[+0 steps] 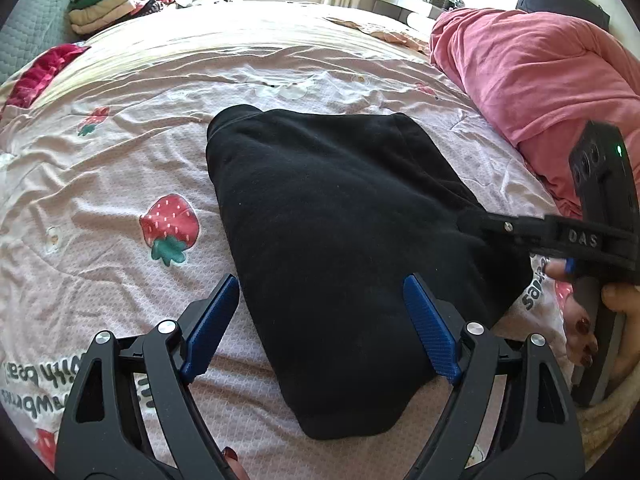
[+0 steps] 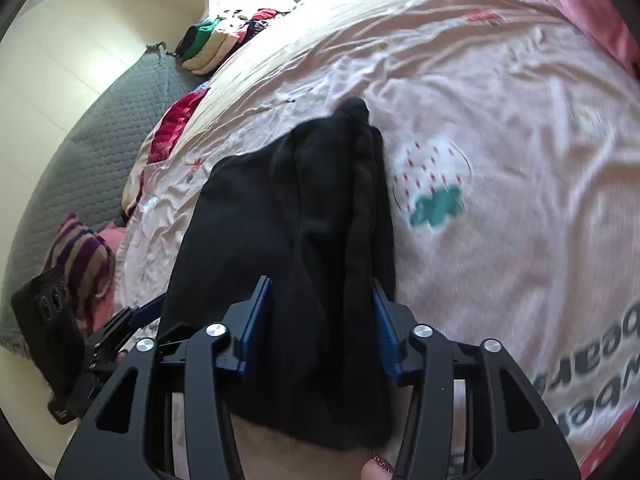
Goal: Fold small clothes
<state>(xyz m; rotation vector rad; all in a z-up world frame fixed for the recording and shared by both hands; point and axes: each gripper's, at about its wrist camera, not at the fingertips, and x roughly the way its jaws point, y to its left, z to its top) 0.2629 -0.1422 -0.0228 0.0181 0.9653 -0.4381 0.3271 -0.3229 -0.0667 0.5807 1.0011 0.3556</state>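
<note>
A black garment [image 1: 340, 240], folded into a long strip, lies on the pink strawberry-print bed cover [image 1: 120, 168]. My left gripper [image 1: 322, 320] is open at the strip's near end: its right blue pad is over the cloth, its left pad over the bare cover. My right gripper [image 1: 480, 222] reaches in from the right onto the garment's right edge. In the right wrist view the bunched folds of the black garment [image 2: 320, 220] run between the blue pads of my right gripper [image 2: 320, 324]; the jaws stand apart and I see no pinch. My left gripper [image 2: 140, 312] shows at the lower left.
A pink blanket [image 1: 532, 76] is heaped on the right of the bed. Folded clothes [image 1: 104, 4] are stacked at the far left beside a grey quilted headboard [image 2: 92, 152]. A red cloth [image 1: 44, 72] and a striped pillow [image 2: 84, 256] lie on the left side.
</note>
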